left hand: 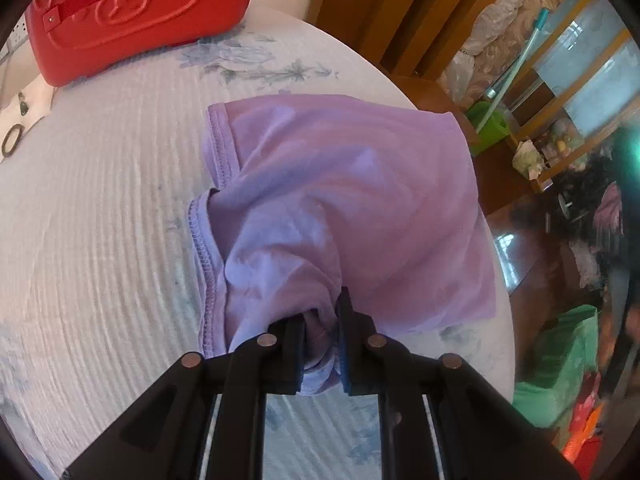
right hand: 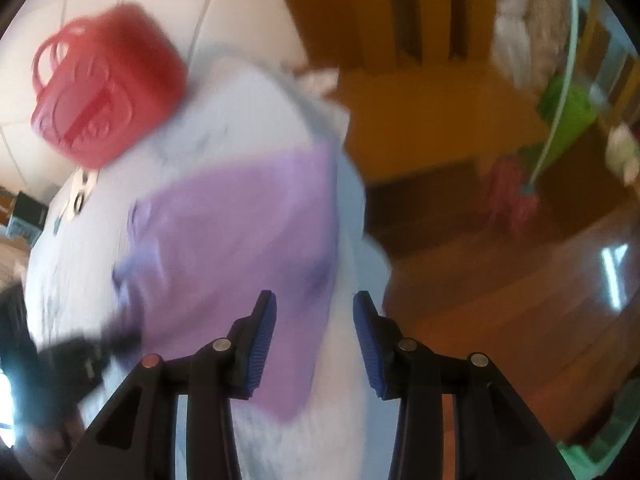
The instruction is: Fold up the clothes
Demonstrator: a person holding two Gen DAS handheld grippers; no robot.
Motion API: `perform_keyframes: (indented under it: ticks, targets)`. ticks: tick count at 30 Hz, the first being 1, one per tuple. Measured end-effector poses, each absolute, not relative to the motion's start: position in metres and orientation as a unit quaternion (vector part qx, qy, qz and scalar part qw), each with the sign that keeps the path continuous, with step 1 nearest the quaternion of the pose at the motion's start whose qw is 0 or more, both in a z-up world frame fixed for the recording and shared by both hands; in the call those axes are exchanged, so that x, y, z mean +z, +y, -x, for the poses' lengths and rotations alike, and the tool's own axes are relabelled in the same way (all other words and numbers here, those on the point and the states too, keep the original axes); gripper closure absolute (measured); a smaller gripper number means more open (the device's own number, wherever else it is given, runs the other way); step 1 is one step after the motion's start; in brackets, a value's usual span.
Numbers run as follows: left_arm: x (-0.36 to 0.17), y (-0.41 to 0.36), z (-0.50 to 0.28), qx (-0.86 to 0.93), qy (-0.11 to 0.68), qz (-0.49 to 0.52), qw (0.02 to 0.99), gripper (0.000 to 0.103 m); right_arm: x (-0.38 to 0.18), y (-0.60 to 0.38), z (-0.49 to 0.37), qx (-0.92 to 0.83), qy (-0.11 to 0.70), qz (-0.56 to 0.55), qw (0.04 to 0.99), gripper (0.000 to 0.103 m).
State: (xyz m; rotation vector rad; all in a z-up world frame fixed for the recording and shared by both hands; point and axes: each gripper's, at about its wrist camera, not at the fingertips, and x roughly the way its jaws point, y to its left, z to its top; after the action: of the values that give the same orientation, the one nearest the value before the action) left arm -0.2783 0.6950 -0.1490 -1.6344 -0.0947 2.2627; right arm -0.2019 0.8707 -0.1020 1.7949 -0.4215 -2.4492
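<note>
The left gripper (left hand: 322,344) clamps a bunched corner of the shirt (left hand: 340,208) to anchor the fold; the right gripper (right hand: 314,340) hangs apart, empty.

Frame blurred. Right hand-held gripper (right hand: 315,338) jaws apart, nothing between the blue pads (right hand: 262,344). Below: purple garment (right hand: 240,232) lying on a pale cloth-covered counter (right hand: 80,264). Red case (right hand: 108,108) at far edge. Left hand-held gripper (right hand: 120,334) at garment's left edge

Both cameras sit on the tongs and look steeply down at the bed (left hand: 100,200), very close. Both see the purple cloth (left hand: 340,200) and the red case (left hand: 132,12).
</note>
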Motion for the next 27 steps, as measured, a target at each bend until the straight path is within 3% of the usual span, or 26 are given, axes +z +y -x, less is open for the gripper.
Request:
perform_keyframes:
  ticks: [5, 12, 13, 14, 15, 16, 22, 23, 24, 25, 26, 27]
  targets:
    - [-0.150, 0.691, 0.281, 0.797, -0.031, 0.578, 0.175, 0.091, -0.123, 0.854, 0.165, -0.785, -0.141, -0.602, 0.040, 0.062]
    - [-0.155, 0.694, 0.281, 0.794, -0.028, 0.581, 0.177, 0.091, -0.139, 0.815, 0.174, -0.800, -0.066, -0.596, 0.034, 0.047]
    - [-0.156, 0.695, 0.280, 0.794, -0.026, 0.581, 0.177, 0.090, -0.141, 0.810, 0.174, -0.802, -0.052, -0.595, 0.032, 0.050]
    - [-0.157, 0.695, 0.279, 0.794, -0.026, 0.581, 0.178, 0.090, -0.142, 0.804, 0.173, -0.803, -0.039, -0.594, 0.032, 0.059]
    - [-0.156, 0.694, 0.277, 0.793, -0.024, 0.582, 0.178, 0.090, -0.141, 0.798, 0.172, -0.802, -0.031, -0.595, 0.037, 0.079]
    - [-0.155, 0.694, 0.275, 0.792, -0.023, 0.583, 0.179, 0.090, -0.139, 0.793, 0.171, -0.801, -0.022, -0.596, 0.041, 0.088]
    - [-0.156, 0.698, 0.247, 0.764, -0.015, 0.609, 0.212, 0.087, -0.129, 0.808, 0.149, -0.771, -0.009, -0.635, 0.037, 0.088]
    - [-0.156, 0.697, 0.242, 0.763, -0.004, 0.613, 0.206, 0.077, -0.133, 0.810, 0.146, -0.762, -0.003, -0.647, 0.034, 0.083]
    - [-0.156, 0.695, 0.236, 0.762, 0.008, 0.616, 0.199, 0.069, -0.136, 0.812, 0.141, -0.753, 0.008, -0.657, 0.027, 0.072]
    - [-0.154, 0.690, 0.231, 0.762, 0.013, 0.617, 0.193, 0.048, -0.139, 0.813, 0.137, -0.747, 0.018, -0.664, 0.020, 0.066]
    - [-0.150, 0.685, 0.226, 0.766, 0.015, 0.614, 0.190, 0.030, -0.137, 0.814, 0.131, -0.749, 0.016, -0.663, 0.018, 0.066]
    - [-0.144, 0.679, 0.219, 0.773, 0.022, 0.605, 0.188, 0.024, -0.134, 0.816, 0.124, -0.753, 0.005, -0.658, 0.020, 0.066]
